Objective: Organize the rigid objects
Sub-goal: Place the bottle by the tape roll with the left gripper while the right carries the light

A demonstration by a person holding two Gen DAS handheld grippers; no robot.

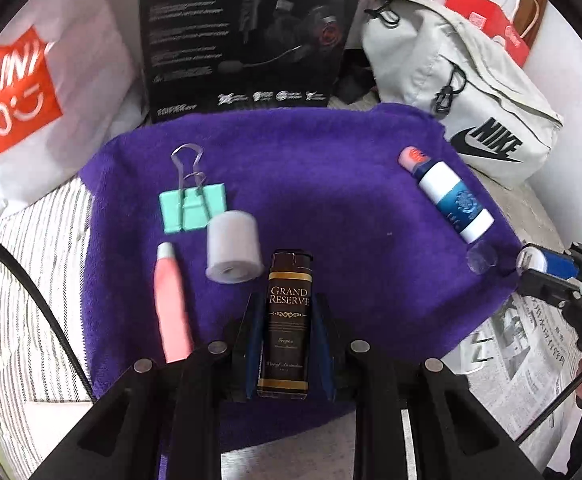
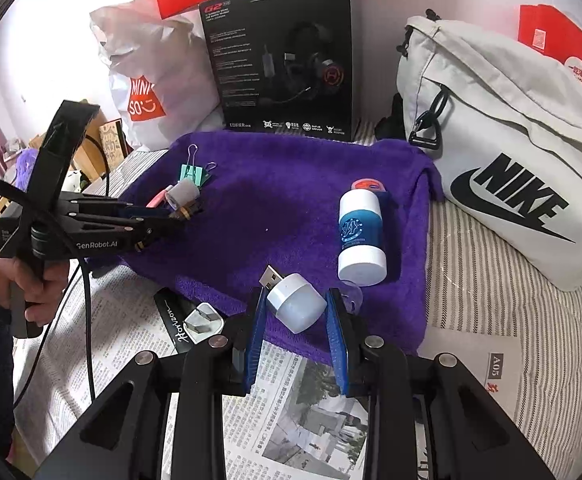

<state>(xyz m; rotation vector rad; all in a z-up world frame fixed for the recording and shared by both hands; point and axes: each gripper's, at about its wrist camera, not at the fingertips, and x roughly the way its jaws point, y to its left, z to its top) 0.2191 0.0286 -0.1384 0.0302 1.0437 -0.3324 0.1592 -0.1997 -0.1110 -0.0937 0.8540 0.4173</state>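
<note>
A purple towel [image 1: 331,200] [image 2: 271,208] lies spread on the bed. My left gripper [image 1: 287,304] is shut on a dark lighter [image 1: 289,320] labelled "Grand Reserve", low over the towel's near edge. Beside it lie a grey tape roll [image 1: 235,248], a pink pen [image 1: 171,300] and a green binder clip [image 1: 193,206]. A blue-and-white bottle [image 1: 451,196] [image 2: 361,232] lies at the towel's right, with a clear cap [image 1: 481,258] near it. My right gripper [image 2: 296,300] is shut on a white USB light [image 2: 297,306] above the towel's front edge. In the right wrist view a hand holds the left gripper [image 2: 189,212] at the left.
A black headset box [image 1: 247,32], a white Miniso bag [image 1: 31,92] and a grey Nike bag [image 1: 471,92] stand behind the towel. Newspaper [image 2: 291,420] covers the striped bedding in front. A white plug adapter [image 2: 203,322] and a black "Horizon" item [image 2: 175,316] lie on the newspaper.
</note>
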